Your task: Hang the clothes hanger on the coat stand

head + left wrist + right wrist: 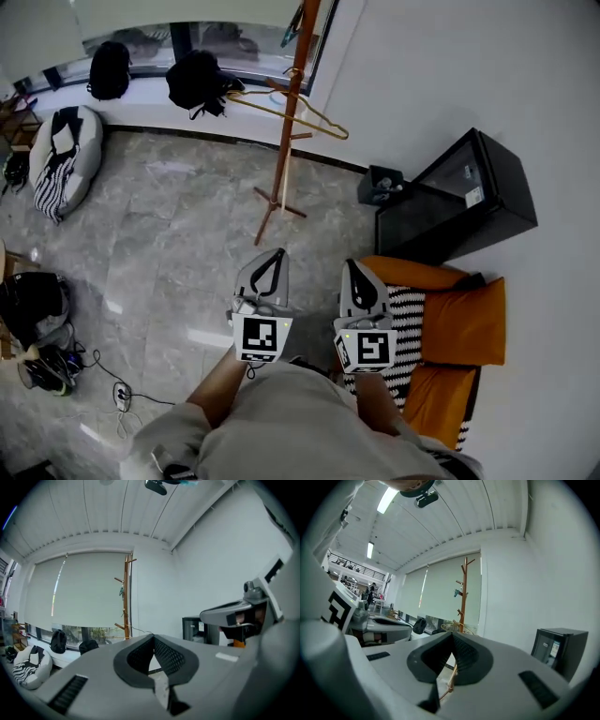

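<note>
Indoors, grey marble floor (178,225), white walls (441,75); left claw (278,253) and right claw (352,264) closed, empty.

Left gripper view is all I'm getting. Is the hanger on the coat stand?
Observer: Yes. The head view shows the hanger hanging on the coat stand, with nothing holding it.
Operator: Is the right tool carrying anything?
Observer: No. Its own view shows the right tool shut and empty.
Operator: What's below that tool?
Observer: In the head view, an orange seat with a striped cushion lies under it.
</note>
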### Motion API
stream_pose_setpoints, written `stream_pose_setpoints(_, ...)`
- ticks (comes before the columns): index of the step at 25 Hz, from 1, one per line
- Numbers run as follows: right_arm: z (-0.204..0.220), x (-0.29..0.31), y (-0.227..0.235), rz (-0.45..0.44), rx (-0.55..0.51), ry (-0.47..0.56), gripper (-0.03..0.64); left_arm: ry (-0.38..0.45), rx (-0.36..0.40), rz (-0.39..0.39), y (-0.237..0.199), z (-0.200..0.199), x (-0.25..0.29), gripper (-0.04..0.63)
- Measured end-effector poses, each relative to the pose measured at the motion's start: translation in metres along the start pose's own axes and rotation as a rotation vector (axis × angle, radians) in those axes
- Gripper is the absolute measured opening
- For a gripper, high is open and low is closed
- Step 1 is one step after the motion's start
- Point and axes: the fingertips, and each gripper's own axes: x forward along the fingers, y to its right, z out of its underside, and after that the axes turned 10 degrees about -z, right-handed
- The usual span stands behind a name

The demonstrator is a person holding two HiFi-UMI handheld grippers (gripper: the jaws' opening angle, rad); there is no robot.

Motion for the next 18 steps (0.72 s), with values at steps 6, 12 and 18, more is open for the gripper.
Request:
stream_pose_setpoints(6,0.0,-0.027,-0.022,-0.056,0.039,0.1,0.005,0.012,0.078,-0.055,0.018,-0.015,-0.061,0.009)
stream_pose_setpoints(12,0.008,-0.054,-0.058,-0.145,0.047,0.137,0.003,0.003,0.096,-0.146,0.021,-0.008,-0.102,0.009)
stream_pose_setpoints(18,-0.004,-0.069,-0.067,-0.179,-0.006,0.145,0.003,0.031,0.07,-0.183,0.022,-0.014,-0.117,0.009)
